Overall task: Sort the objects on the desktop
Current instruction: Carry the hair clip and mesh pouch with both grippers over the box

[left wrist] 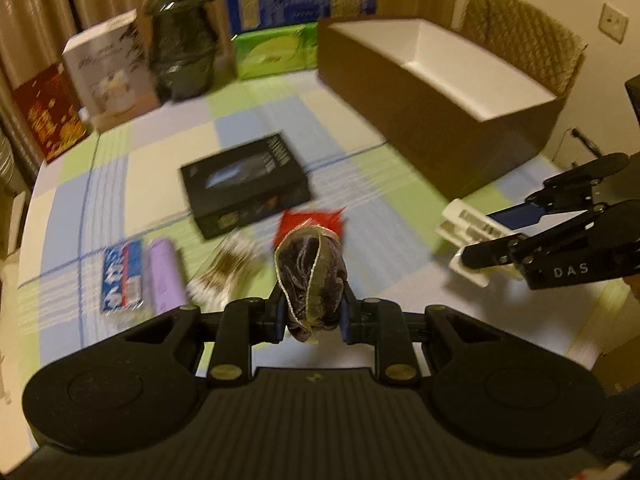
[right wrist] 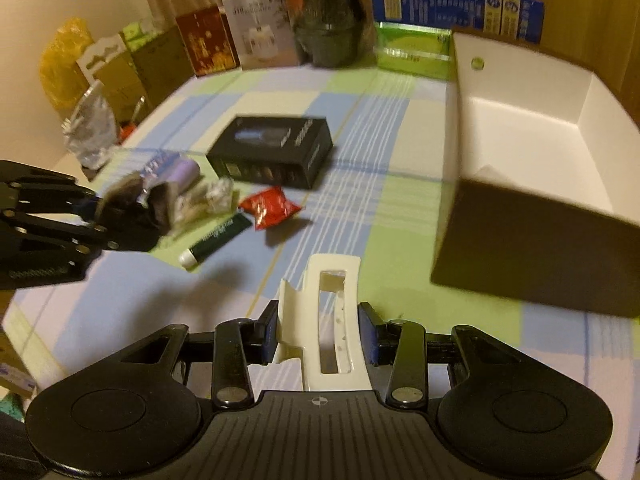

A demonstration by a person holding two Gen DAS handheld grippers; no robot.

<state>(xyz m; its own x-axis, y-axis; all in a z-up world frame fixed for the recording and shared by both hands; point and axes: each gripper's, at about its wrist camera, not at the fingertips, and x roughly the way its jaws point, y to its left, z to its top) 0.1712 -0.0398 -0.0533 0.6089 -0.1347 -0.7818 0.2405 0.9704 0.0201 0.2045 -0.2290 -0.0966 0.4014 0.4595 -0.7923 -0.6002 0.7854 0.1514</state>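
Two claws hang above a counter (right wrist: 132, 304) covered with a checked cloth of pale blue, green and cream.

At the far left of the counter lie a blue-and-red packet (left wrist: 123, 276) and, just beside it, a lilac cylinder (left wrist: 165, 276). Next comes a crinkled clear wrapper (left wrist: 226, 270). In the right wrist view a dark green tube with a white cap (right wrist: 216, 240) lies in front of that wrapper.

The left claw (left wrist: 312, 316) is closed tight on a dark velvet scrunchie with a pale trim (left wrist: 310, 280), lifted clear of the cloth. Behind the scrunchie a red snack packet (right wrist: 270, 206) rests on the cloth, and behind that sits a flat black box (left wrist: 246, 184), near the middle of the counter.

Along the back edge stand a dark red box (left wrist: 48, 116), a white box (left wrist: 110, 68), a dark wrapped bundle (left wrist: 182, 36), a green box (left wrist: 276, 50) and a blue box (left wrist: 300, 2).

The right claw (right wrist: 320, 336) grips a white plastic hair clip (right wrist: 328, 320) between its blue pads, held above the cloth.

At the right, an open cardboard bin, brown outside and white inside (right wrist: 528, 128), stands on the counter. Its visible interior holds nothing. The clip is near its front corner but apart from it.
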